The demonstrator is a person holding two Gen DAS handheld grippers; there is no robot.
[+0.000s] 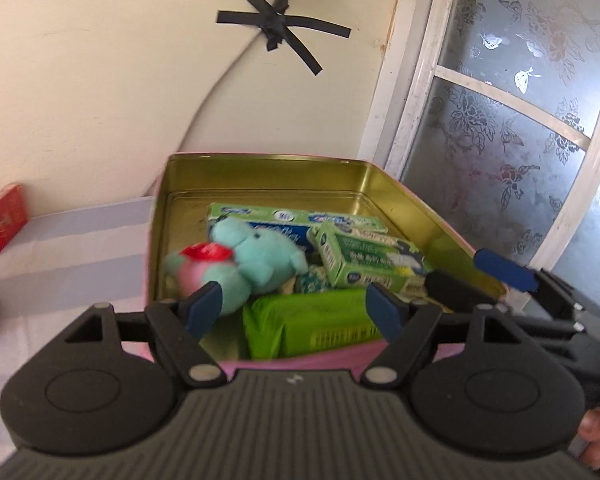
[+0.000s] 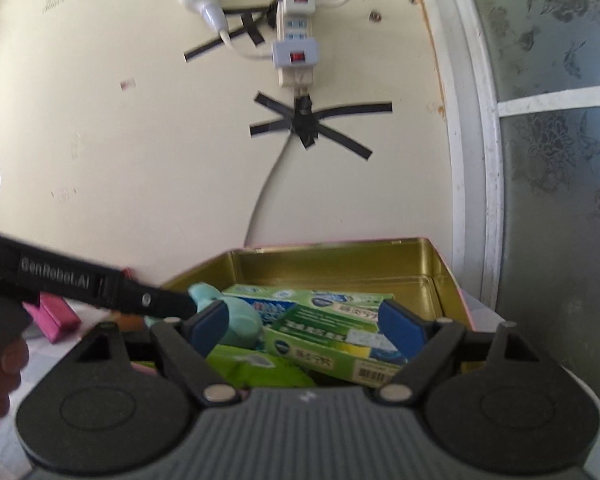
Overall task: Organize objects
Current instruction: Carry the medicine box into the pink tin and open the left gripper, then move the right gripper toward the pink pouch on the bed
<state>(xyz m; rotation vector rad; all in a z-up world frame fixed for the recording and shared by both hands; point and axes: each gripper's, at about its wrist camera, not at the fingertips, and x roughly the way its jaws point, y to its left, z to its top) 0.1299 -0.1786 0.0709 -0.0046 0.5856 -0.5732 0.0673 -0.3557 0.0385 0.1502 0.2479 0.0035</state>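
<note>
A pink tin box point(image 1: 284, 168) with a gold inside stands against the wall. In it lie a teal plush toy point(image 1: 256, 260) with a red scarf, two green toothpaste boxes point(image 1: 372, 260), and a green packet point(image 1: 312, 320). My left gripper point(image 1: 296, 312) is open and empty above the tin's near edge. My right gripper point(image 2: 304, 324) is open and empty over the tin's near right side; it also shows in the left wrist view point(image 1: 472, 276). The tin point(image 2: 340, 256), plush point(image 2: 236, 320) and toothpaste box point(image 2: 332, 340) show in the right wrist view.
A red box point(image 1: 2, 220) lies at the left by the wall. A pink object point(image 2: 56, 316) lies left of the tin. A power strip point(image 2: 296, 44) and taped cable point(image 2: 304, 120) hang on the wall. A frosted glass window point(image 1: 508, 100) stands to the right.
</note>
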